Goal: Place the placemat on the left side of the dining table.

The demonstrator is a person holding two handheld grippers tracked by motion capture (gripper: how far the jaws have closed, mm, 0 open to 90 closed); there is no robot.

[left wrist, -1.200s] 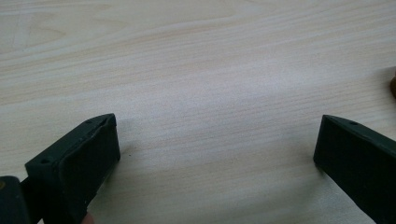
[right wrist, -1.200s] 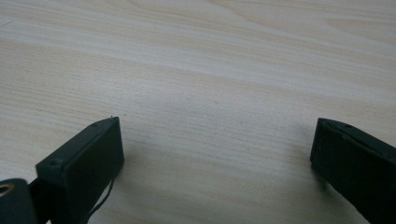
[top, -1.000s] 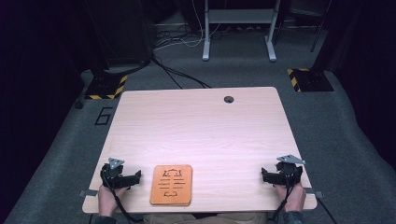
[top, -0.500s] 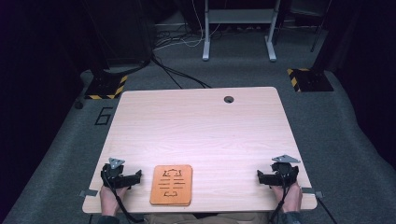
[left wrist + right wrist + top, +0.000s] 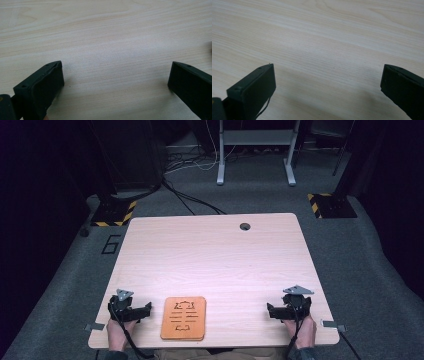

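Note:
An orange-brown flat board (image 5: 183, 318) with cut-out shapes and slots lies near the front edge of the light wood table (image 5: 215, 260), left of centre. My left gripper (image 5: 148, 309) rests on the table just left of the board, apart from it and pointing toward it. In the left gripper view, the left gripper (image 5: 116, 67) stands wide open over bare wood. My right gripper (image 5: 270, 311) sits near the front right corner, pointing left. In its own view the right gripper (image 5: 328, 68) is also wide open, with bare tabletop between its fingers.
A round cable hole (image 5: 245, 226) sits near the table's far edge. On the grey floor beyond are black cables (image 5: 190, 200), a metal stand's legs (image 5: 255, 155) and two yellow-and-black striped bases (image 5: 114, 214) (image 5: 330, 205). Small metal brackets stick out at the table's front corners.
The right gripper has slid a little to the left along the front of the table. The left gripper and the board have stayed put.

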